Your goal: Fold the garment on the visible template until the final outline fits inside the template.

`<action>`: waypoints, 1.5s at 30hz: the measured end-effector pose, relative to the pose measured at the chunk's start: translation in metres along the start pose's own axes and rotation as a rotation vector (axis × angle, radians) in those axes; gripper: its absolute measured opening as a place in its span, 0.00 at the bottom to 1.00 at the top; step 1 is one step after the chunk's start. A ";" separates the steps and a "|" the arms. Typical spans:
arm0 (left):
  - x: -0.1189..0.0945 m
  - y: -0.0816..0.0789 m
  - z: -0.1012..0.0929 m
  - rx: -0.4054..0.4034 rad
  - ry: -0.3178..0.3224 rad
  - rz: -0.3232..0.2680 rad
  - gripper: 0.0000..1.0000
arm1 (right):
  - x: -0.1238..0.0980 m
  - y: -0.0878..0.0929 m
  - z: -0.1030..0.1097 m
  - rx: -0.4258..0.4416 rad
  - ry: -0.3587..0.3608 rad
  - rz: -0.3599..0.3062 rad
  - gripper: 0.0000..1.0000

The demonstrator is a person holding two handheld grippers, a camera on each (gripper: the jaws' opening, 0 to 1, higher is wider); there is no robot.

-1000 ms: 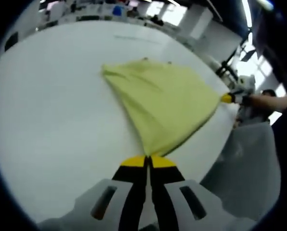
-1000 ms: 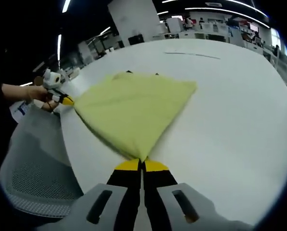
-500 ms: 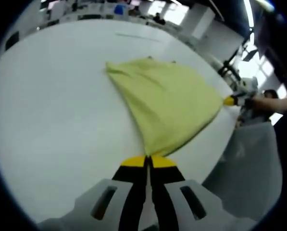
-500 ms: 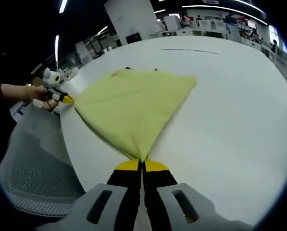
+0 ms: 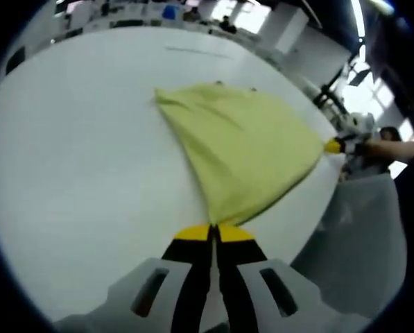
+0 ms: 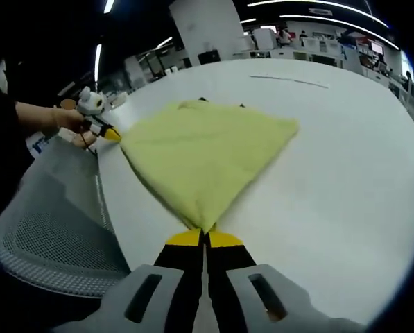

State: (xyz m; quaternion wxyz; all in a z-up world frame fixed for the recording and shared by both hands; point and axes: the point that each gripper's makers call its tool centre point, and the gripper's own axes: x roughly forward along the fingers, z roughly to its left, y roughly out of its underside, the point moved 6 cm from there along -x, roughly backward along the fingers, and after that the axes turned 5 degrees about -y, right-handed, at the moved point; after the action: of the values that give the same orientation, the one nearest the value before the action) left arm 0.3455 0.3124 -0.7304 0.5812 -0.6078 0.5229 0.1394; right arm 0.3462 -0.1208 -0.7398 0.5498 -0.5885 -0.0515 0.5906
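Observation:
A yellow-green garment point(image 5: 241, 146) lies spread on the white table point(image 5: 75, 159), pulled taut into a fan shape between two held corners. My left gripper point(image 5: 212, 226) is shut on its near corner in the left gripper view. The right gripper point(image 5: 329, 144), held by a hand, grips the garment's right corner there. In the right gripper view my right gripper point(image 6: 205, 231) is shut on the garment point(image 6: 207, 149), and the left gripper point(image 6: 109, 133) holds the far left corner. Small dark marks point(image 6: 202, 99) peek out at the garment's far edge.
A grey mesh chair point(image 6: 47, 229) stands against the table's edge beside the person, also seen as the chair point(image 5: 359, 236). A thin line point(image 6: 290, 80) is drawn on the far table. Desks and lights fill the room behind.
Both grippers keep their hold on the corners. The right gripper view has shifted a little, so the garment and the left gripper's hand sit further right in it.

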 end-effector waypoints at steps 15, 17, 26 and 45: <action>-0.006 0.005 0.002 -0.009 -0.012 0.026 0.00 | -0.009 0.000 -0.001 0.011 0.029 0.011 0.02; -0.007 0.008 0.004 -0.001 -0.022 0.031 0.00 | -0.014 0.001 -0.003 0.017 0.046 0.005 0.01; -0.028 0.000 0.007 -0.021 -0.078 -0.025 0.07 | -0.044 -0.010 -0.006 0.038 0.134 -0.072 0.06; -0.111 -0.047 -0.015 0.011 -0.225 -0.327 0.60 | -0.105 -0.081 0.025 -0.021 0.231 -0.327 0.48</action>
State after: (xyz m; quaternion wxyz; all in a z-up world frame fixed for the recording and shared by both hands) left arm 0.3297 0.3418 -0.6134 0.6541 -0.6621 0.3497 0.1072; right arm 0.3436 -0.1491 -0.6074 0.6344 -0.6418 -0.0893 0.4214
